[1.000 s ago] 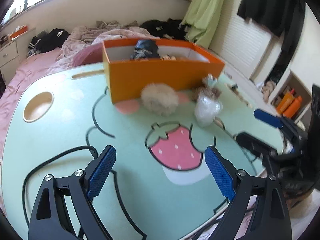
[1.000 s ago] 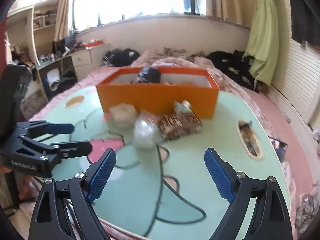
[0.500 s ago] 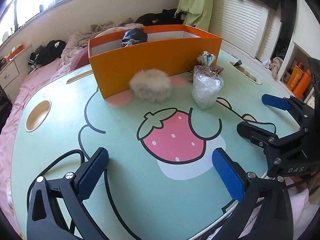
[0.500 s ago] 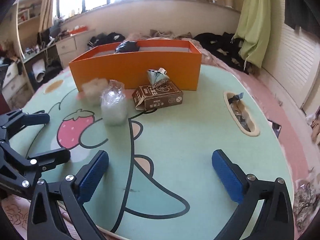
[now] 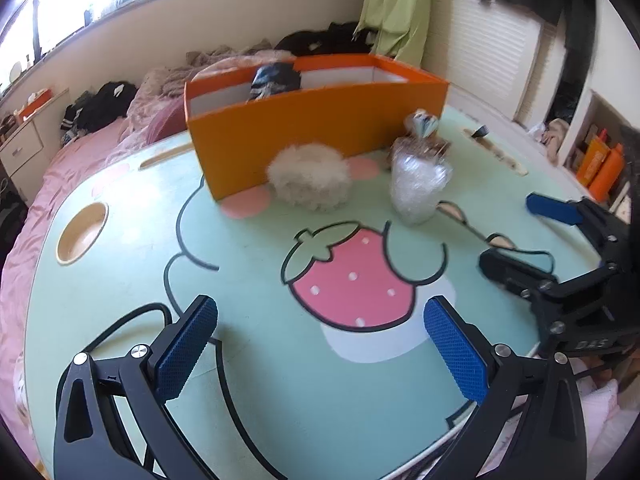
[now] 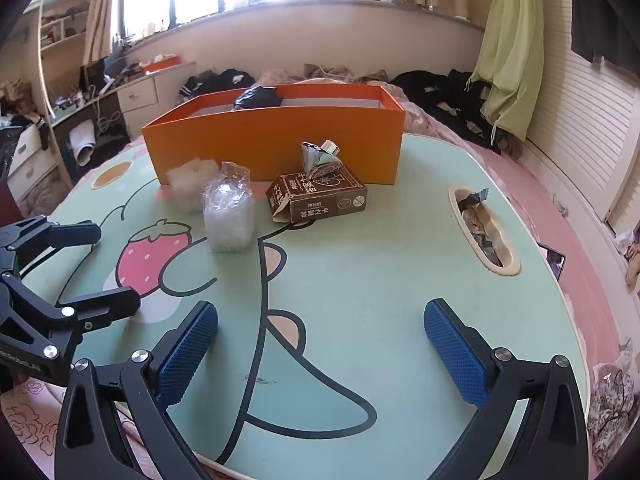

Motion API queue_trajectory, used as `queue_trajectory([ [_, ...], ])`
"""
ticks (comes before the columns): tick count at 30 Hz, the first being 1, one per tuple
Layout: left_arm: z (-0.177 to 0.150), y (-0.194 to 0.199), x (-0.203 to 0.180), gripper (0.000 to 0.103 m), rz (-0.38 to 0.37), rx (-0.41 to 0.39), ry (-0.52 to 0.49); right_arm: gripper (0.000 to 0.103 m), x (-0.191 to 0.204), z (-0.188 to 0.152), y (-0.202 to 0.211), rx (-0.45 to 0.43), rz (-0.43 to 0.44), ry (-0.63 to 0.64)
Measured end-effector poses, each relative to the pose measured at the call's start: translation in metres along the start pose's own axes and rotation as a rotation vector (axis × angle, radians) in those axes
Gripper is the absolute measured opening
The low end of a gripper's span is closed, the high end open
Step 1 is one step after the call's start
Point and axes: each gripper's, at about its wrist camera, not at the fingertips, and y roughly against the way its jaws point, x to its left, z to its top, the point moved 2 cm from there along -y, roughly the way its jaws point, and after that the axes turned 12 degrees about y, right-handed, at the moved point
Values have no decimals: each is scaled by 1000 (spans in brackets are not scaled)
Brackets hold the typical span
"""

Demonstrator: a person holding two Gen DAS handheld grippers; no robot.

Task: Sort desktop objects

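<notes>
Overhead, daylit bedroom: mint strawberry-print table [image 6: 360,280] carries an orange box [image 6: 276,144], fluffy puff [image 5: 308,176], plastic bundle [image 6: 229,216], brown card box [image 6: 320,200]. Left gripper [image 5: 320,344] and right gripper [image 6: 320,344] just spread wide, empty.

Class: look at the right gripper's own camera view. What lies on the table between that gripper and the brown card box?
Nothing. Between the right gripper and the brown card box the table shows only its printed cartoon lines, as the right wrist view shows.
</notes>
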Motion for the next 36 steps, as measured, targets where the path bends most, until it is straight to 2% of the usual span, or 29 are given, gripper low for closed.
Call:
queue_trajectory([
  [5, 12, 11, -12, 103, -96, -40, -29, 103, -1, 1, 1, -8, 10, -6],
  [7, 20, 11, -20, 98, -148, -46, -42, 103, -1, 1, 1, -10, 11, -5],
  [9, 29, 7, -28, 80, -149, -45, -64, 103, -2, 0, 1, -10, 12, -6],
  [10, 34, 4, -34, 77, -148, -43, -74, 103, -2, 0, 2, -12, 13, -6],
  [16, 56, -7, -67, 75, -192, -58, -152, 103, -1, 0, 1, -16, 14, 0],
  [18, 61, -18, -73, 75, -201, -32, -152, 103, -1, 0, 2, -17, 14, 1],
  [20, 63, -31, -80, 75, -177, 3, -163, 103, -2, 0, 2, -18, 14, 1],
  [22, 62, -37, -81, 71, -167, 17, -163, 103, -1, 0, 2, -19, 15, -3],
  [24, 60, -39, -83, 51, -180, 30, -170, 103, -2, 0, 2, -23, 21, -7],
  [25, 59, -40, -84, 45, -179, 36, -176, 103, -2, 0, 2, -24, 22, -8],
  [26, 57, -40, -85, 31, -176, 41, -178, 103, -2, 0, 2, -24, 22, -8],
  [27, 55, -42, -84, 29, -169, 47, -178, 103, -1, 1, 2, -24, 21, -7],
  [31, 53, -37, -78, 27, -195, 44, -154, 103, 0, 1, 2, -25, 21, -7],
  [36, 46, -9, -60, 26, -223, -1, -106, 103, -1, 0, 3, -28, 20, -12],
])
